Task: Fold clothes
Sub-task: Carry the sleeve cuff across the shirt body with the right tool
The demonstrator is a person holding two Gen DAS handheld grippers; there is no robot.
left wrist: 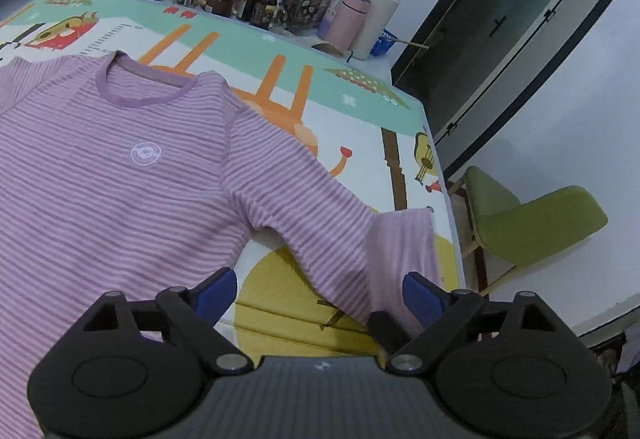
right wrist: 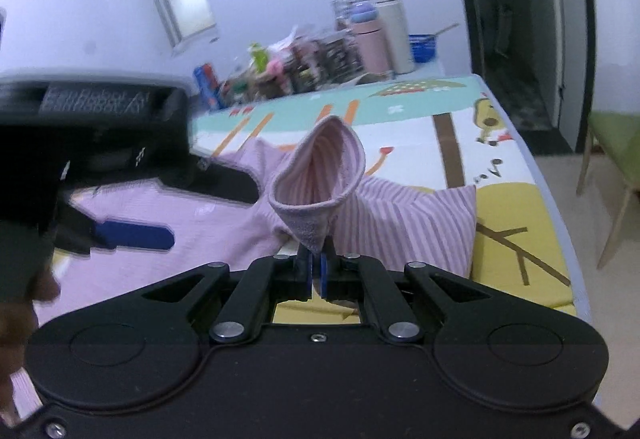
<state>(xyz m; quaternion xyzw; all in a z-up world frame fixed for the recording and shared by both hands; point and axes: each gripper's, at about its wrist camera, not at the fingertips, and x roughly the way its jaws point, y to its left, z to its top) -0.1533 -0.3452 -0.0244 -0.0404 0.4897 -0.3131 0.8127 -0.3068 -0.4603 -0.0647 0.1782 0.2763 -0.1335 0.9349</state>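
Between my right tongs sits the cuff of the shirt: the blue pads are pressed together on its pink edge, and the cuff stands up in front of them as an open funnel, mouth turned away from me. From that pinch the sleeve runs ahead and to the right, bunched into a fold, then back left to the shirt's body, which lies flat on the surface to the left of these tongs. So the sleeve's long axis slants from my right tongs toward the collar, and I judge the coming move is to carry the cuff leftward across the chest; my right hand, already holding it, is the one placed to do that.

My left tongs stand wide apart and hold nothing. The sleeve passes in front of them, its doubled-back end lying just beside the right-hand finger without being pinched.

From the left wrist I see the whole chest, the round badge and the collar, laid flat, which the right wrist mostly hides behind the blurred left tongs. Only the right wrist shows the grip on the cuff itself; the left view never shows my right tongs.
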